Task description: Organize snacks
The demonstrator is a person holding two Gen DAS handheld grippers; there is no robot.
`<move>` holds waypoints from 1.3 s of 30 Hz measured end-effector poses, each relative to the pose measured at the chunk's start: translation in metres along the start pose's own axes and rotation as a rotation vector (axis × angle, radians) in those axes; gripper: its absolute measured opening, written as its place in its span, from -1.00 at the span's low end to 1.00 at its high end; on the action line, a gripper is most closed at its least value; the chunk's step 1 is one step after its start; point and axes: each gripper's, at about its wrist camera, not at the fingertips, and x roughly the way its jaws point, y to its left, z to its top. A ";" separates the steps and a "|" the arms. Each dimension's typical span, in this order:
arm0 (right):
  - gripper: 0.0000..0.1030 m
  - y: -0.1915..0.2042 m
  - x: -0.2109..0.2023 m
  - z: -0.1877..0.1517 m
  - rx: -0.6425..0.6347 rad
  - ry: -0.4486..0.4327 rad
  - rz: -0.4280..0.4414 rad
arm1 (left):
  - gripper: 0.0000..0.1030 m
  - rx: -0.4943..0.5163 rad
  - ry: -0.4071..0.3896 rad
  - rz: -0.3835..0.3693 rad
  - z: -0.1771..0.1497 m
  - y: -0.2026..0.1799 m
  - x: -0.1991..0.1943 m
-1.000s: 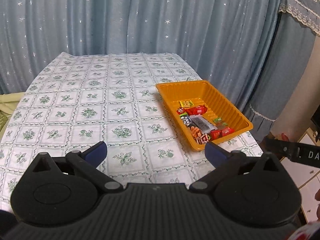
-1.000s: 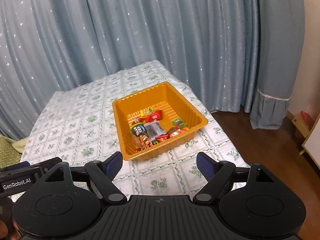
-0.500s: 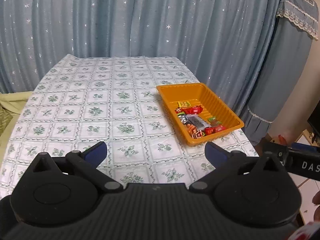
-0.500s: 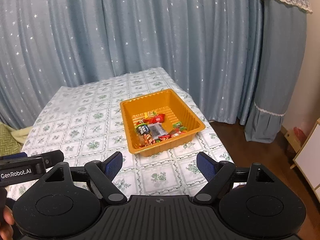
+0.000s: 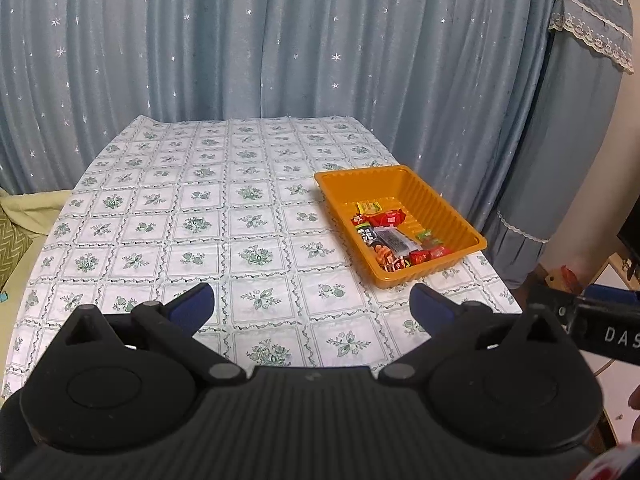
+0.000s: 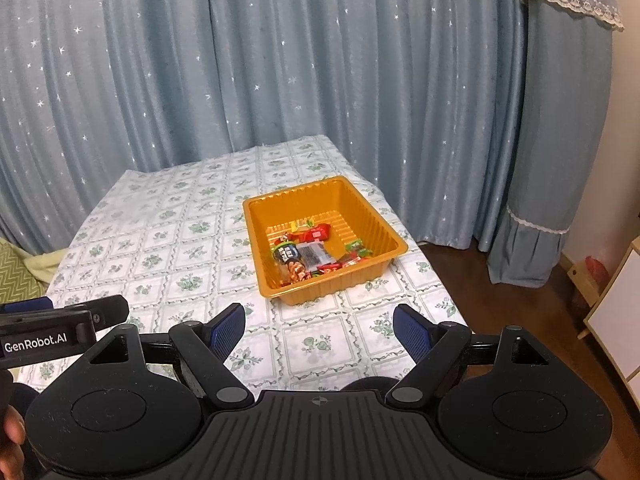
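Snacks (image 6: 308, 254) all look to be piled in the near half of the orange plastic tray (image 6: 362, 206), which sits toward the right edge of the table (image 5: 200, 216), on a floral checked tablecloth. Tray's a ribbed, glossy rectangle, thin-walled by the look of it, long axis running away from the person. The wrappers are crinkly foil and film: red ones, a green one, a yellow one, and a dark flat bar pack (image 6: 312, 254) in the middle. Both grippers hang back off the near table edge, well apart from the tray. Right gripper (image 6: 320, 330) has it straight ahead and is the nearer one, I'd say; left gripper (image 5: 312, 306) sees it off to its right. Both have their blue-padded jaws spread wide with nothing between them.
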 end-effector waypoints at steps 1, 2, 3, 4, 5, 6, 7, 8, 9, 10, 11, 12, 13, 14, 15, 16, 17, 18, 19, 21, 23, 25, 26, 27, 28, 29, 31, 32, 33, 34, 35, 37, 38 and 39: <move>0.57 0.000 -0.001 0.000 -0.001 -0.002 0.000 | 1.00 0.000 -0.002 -0.001 0.000 0.000 -0.001; 0.57 0.000 -0.001 0.001 -0.002 -0.006 0.000 | 1.00 0.001 -0.004 0.000 0.000 0.000 -0.001; 0.57 0.001 -0.001 0.001 -0.005 -0.008 0.000 | 1.00 0.003 -0.005 0.000 0.000 0.000 -0.001; 0.57 0.001 -0.002 0.000 -0.008 -0.010 -0.002 | 1.00 0.004 -0.005 0.000 0.000 -0.001 -0.001; 0.57 0.001 -0.002 0.000 -0.009 -0.011 -0.002 | 1.00 0.004 -0.004 -0.001 0.000 -0.001 -0.001; 0.57 0.001 -0.001 0.000 -0.008 -0.011 -0.002 | 1.00 0.004 -0.004 -0.001 0.000 -0.001 -0.001; 0.57 0.001 -0.001 0.000 -0.005 -0.010 -0.002 | 1.00 0.004 -0.004 0.000 -0.001 0.000 -0.001; 0.57 0.002 0.000 0.000 -0.003 -0.009 -0.001 | 1.00 0.005 -0.004 -0.001 -0.001 0.000 -0.001; 0.57 0.002 0.000 -0.001 -0.003 -0.009 -0.001 | 1.00 0.004 -0.004 0.000 -0.001 0.000 -0.001; 0.57 0.001 0.000 -0.001 -0.003 -0.010 -0.001 | 1.00 0.003 -0.004 -0.001 -0.001 0.000 -0.001; 0.57 0.001 0.000 -0.001 -0.002 -0.009 -0.001 | 1.00 0.003 -0.004 -0.002 -0.001 0.000 -0.001; 0.57 0.001 0.001 -0.001 -0.002 -0.009 0.001 | 1.00 0.003 -0.005 -0.001 -0.001 0.000 -0.001; 0.57 0.001 0.000 -0.001 -0.002 -0.011 0.001 | 1.00 0.004 -0.005 -0.001 -0.001 0.000 -0.001; 0.57 0.001 0.000 -0.002 -0.002 -0.011 0.000 | 1.00 0.004 -0.005 -0.003 -0.002 -0.001 -0.001; 0.57 0.001 0.000 -0.002 -0.002 -0.011 0.000 | 1.00 0.005 -0.005 -0.005 -0.002 -0.001 -0.001; 0.57 0.001 0.000 -0.001 -0.001 -0.011 0.001 | 1.00 0.006 -0.006 -0.005 -0.002 -0.001 -0.001; 0.57 0.001 0.000 -0.001 -0.002 -0.010 0.000 | 1.00 0.007 -0.006 -0.004 -0.002 -0.001 -0.001; 0.57 0.001 0.000 -0.001 -0.001 -0.010 0.001 | 1.00 0.006 -0.006 -0.004 -0.002 -0.001 -0.001; 0.57 0.001 0.000 -0.001 -0.001 -0.010 0.001 | 1.00 0.006 -0.005 -0.004 -0.002 -0.001 -0.001; 0.57 0.001 0.000 -0.002 0.000 -0.010 0.000 | 1.00 0.007 -0.005 -0.004 -0.002 -0.002 -0.001; 0.57 0.001 -0.001 -0.002 0.001 -0.011 -0.001 | 1.00 0.007 -0.006 -0.004 -0.002 -0.001 -0.001; 0.57 0.000 -0.001 -0.002 0.004 -0.013 -0.002 | 1.00 0.007 -0.006 -0.005 -0.002 -0.001 -0.001; 0.57 0.000 -0.002 -0.002 0.005 -0.013 -0.002 | 1.00 0.008 -0.005 -0.005 -0.002 -0.002 -0.001; 0.57 0.000 -0.001 -0.002 0.006 -0.013 -0.003 | 1.00 0.009 -0.005 -0.006 -0.003 -0.002 -0.001; 0.57 0.000 -0.001 -0.002 0.006 -0.012 -0.003 | 1.00 0.009 -0.004 -0.006 -0.002 -0.003 -0.001; 0.57 0.000 -0.001 -0.002 0.006 -0.013 -0.003 | 1.00 0.009 -0.003 -0.006 -0.003 -0.003 0.000; 0.57 0.000 -0.001 -0.002 0.007 -0.011 -0.002 | 1.00 0.009 -0.002 -0.005 -0.002 -0.003 0.000; 0.57 0.000 -0.001 -0.002 0.007 -0.010 -0.002 | 1.00 0.011 -0.002 -0.005 -0.002 -0.003 0.001; 0.57 0.000 -0.001 -0.002 0.008 -0.009 -0.002 | 1.00 0.010 -0.002 -0.006 -0.003 -0.003 0.001; 0.57 0.000 -0.001 -0.003 0.008 -0.009 -0.003 | 1.00 0.009 -0.002 -0.005 -0.003 -0.003 0.001; 0.57 0.000 -0.001 -0.003 0.009 -0.009 -0.003 | 1.00 0.009 -0.002 -0.006 -0.003 -0.003 0.001; 0.57 0.000 -0.001 -0.003 0.008 -0.009 -0.003 | 1.00 0.009 -0.002 -0.007 -0.003 -0.003 0.001; 0.57 0.000 -0.001 -0.003 0.007 -0.009 -0.004 | 1.00 0.009 -0.002 -0.008 -0.003 -0.003 0.000; 0.57 0.000 -0.001 -0.003 0.008 -0.009 -0.004 | 1.00 0.010 -0.003 -0.009 -0.003 -0.003 0.000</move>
